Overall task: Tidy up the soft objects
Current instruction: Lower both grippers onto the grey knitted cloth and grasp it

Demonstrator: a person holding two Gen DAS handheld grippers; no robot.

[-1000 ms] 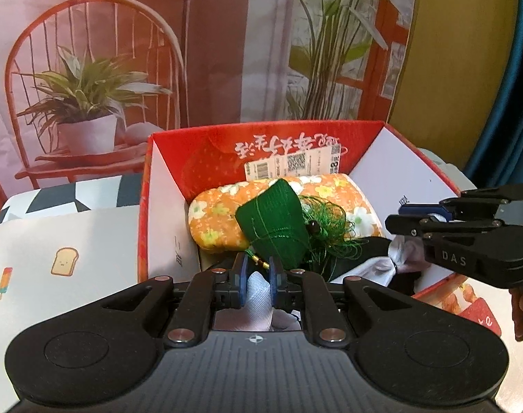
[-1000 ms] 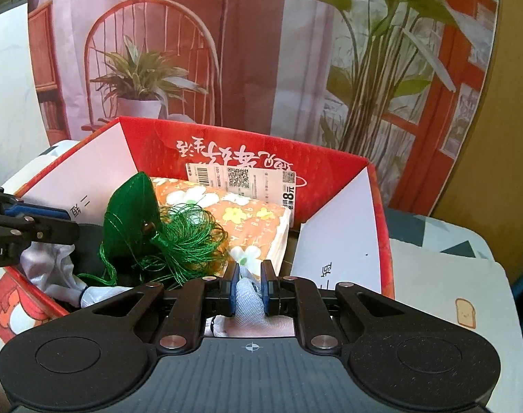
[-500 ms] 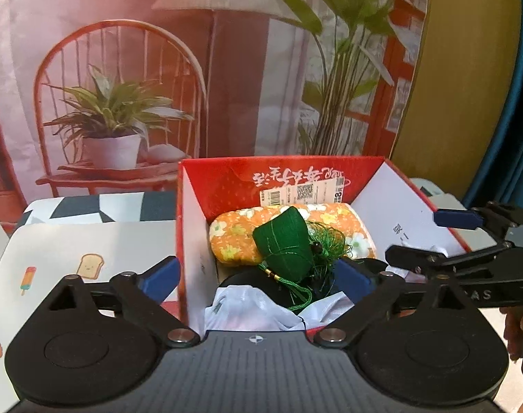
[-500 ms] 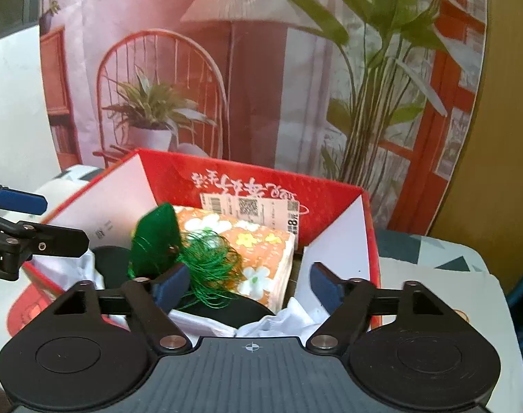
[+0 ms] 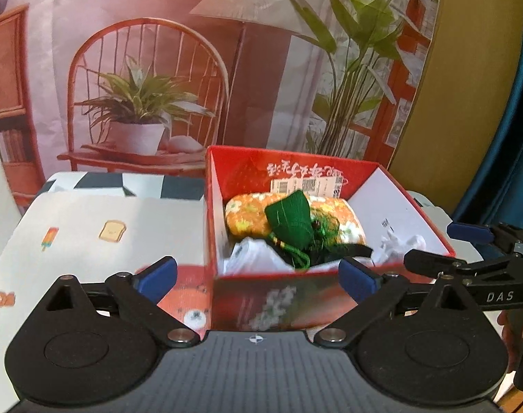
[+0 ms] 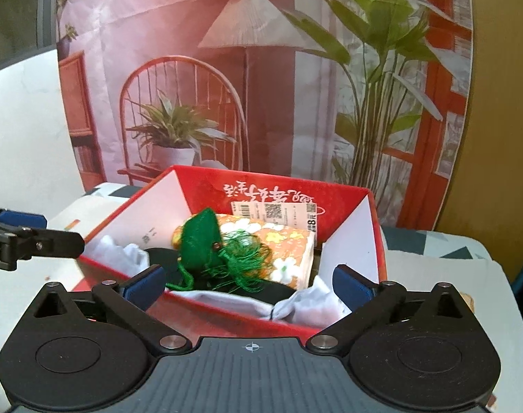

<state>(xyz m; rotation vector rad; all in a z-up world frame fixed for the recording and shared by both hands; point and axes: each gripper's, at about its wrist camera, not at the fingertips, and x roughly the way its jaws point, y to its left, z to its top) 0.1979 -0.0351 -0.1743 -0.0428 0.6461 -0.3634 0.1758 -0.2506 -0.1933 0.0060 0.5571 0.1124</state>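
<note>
A red box stands on the table with soft things inside. An orange floral pouch lies at its back, and a green tasselled pouch rests on it. White cloth lies along the box's near side over something black. My left gripper hangs open before the box front, holding nothing. My right gripper is drawn back from the box's near corner; its jaws are opening and nothing is between them. The right wrist view shows the same box, green pouch and white cloth.
A tablecloth printed with toast and a popsicle spreads left of the box. Behind stands a printed backdrop of a chair, plant and lamp. A blue curtain hangs at the right. A person's hand holds the right gripper's handle.
Both grippers were shut on the white cloth in the box; both have let it go, opened wide and pulled back and up. The cloth now lies in the box.
</note>
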